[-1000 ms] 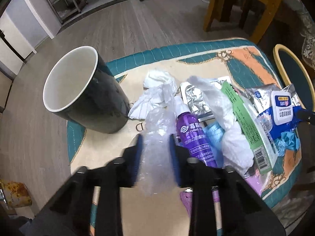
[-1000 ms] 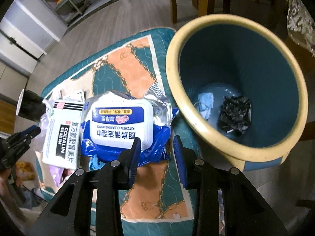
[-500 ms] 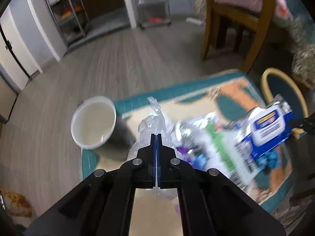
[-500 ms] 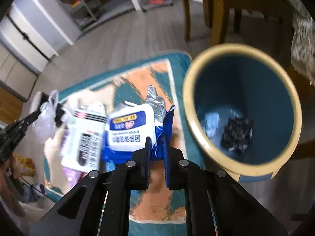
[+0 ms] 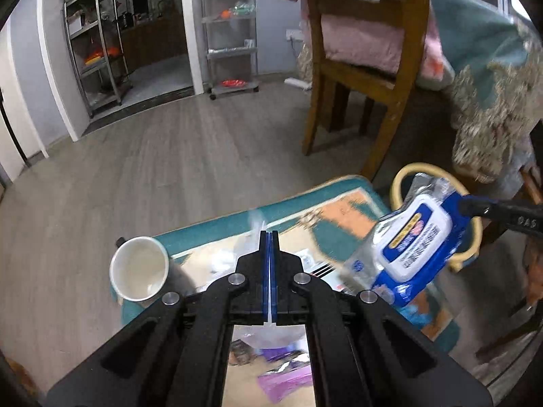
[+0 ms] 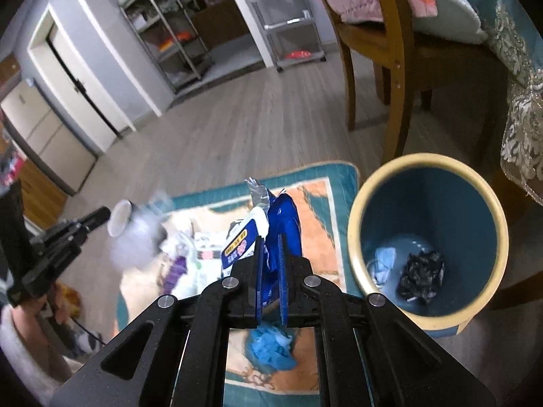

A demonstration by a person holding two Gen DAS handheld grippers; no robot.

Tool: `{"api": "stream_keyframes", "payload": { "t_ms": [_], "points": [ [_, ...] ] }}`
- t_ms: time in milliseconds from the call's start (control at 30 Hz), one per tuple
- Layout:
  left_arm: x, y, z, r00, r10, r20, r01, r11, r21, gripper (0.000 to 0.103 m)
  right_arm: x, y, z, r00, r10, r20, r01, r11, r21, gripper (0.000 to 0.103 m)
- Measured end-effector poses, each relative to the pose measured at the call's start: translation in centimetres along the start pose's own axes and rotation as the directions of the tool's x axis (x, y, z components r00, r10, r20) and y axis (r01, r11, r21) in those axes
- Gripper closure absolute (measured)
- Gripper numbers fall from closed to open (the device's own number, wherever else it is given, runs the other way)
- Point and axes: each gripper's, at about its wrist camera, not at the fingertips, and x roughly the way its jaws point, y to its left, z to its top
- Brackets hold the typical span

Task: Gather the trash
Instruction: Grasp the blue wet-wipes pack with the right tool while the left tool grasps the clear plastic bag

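My left gripper point(image 5: 269, 237) is shut on a clear plastic bag point(image 5: 268, 330), lifted above the patterned mat point(image 5: 339, 213); the bag also shows blurred in the right wrist view point(image 6: 134, 244). My right gripper point(image 6: 270, 237) is shut on a blue wet-wipes pack point(image 6: 281, 220), held in the air left of the blue bin with the yellow rim point(image 6: 431, 166). The pack point(image 5: 417, 244) hangs in front of the bin point(image 5: 471, 240) in the left wrist view. The bin holds a black crumpled piece point(image 6: 422, 268) and a pale blue mask point(image 6: 383, 257).
A dark cup with a white inside point(image 5: 139, 268) lies on the mat's left edge. A purple bottle point(image 6: 176, 268), white tissues point(image 6: 183, 224) and a blue crumpled glove point(image 6: 271, 346) lie on the mat. A wooden chair point(image 5: 356, 78) and a draped table point(image 5: 492, 118) stand behind the bin.
Both grippers closed on their items and rose well above the mat. The left lifted the clear bag; the right lifted the wipes pack and tipped it on edge beside the bin.
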Motion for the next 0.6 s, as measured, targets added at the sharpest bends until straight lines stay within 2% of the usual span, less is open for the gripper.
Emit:
{"api": "stream_keyframes", "payload": {
  "t_ms": [133, 200, 333, 367, 433, 467, 500, 600],
  "points": [
    [-0.4, -1.2, 0.7, 0.999, -0.034, 0.024, 0.034, 0.999, 0.0, 0.103, -1.4, -0.3, 0.6, 0.999, 0.027, 0.046, -0.028, 0.999, 0.024, 0.095],
    [-0.2, -2.0, 0.9, 1.0, -0.013, 0.016, 0.013, 0.999, 0.039, 0.103, -2.0, -0.5, 0.8, 0.998, 0.025, 0.065, -0.027, 0.999, 0.024, 0.095],
    [3.4, -0.9, 0.0, 0.993, -0.025, -0.119, 0.028, 0.999, 0.019, 0.101, -2.2, -0.9, 0.7, 0.998, 0.02, 0.065, -0.022, 1.0, 0.021, 0.095],
    [4.3, -0.5, -0.5, 0.988, -0.024, -0.149, 0.025, 1.0, 0.003, 0.096, -2.1, -1.1, 0.7, 0.998, 0.017, 0.061, -0.019, 1.0, 0.023, 0.095],
    [6.5, 0.4, -1.7, 0.977, -0.013, -0.214, 0.006, 0.999, -0.033, 0.072, -1.8, -1.4, 0.8, 0.998, 0.016, 0.058, -0.018, 0.999, 0.031, 0.095],
    [7.0, 0.6, -2.0, 0.975, -0.012, -0.222, 0.003, 0.999, -0.041, 0.055, -1.8, -1.5, 0.8, 0.998, 0.016, 0.058, -0.018, 0.999, 0.035, 0.095],
    [7.5, 0.6, -2.3, 0.974, -0.011, -0.224, 0.0, 0.999, -0.046, 0.046, -1.8, -1.4, 0.8, 0.998, 0.017, 0.058, -0.019, 0.999, 0.038, 0.095],
    [8.9, 0.4, -3.0, 0.967, 0.009, -0.255, -0.016, 1.0, -0.026, 0.036, -1.7, -1.6, 0.9, 0.998, 0.022, 0.056, -0.025, 0.999, 0.045, 0.095]
  ]
}}
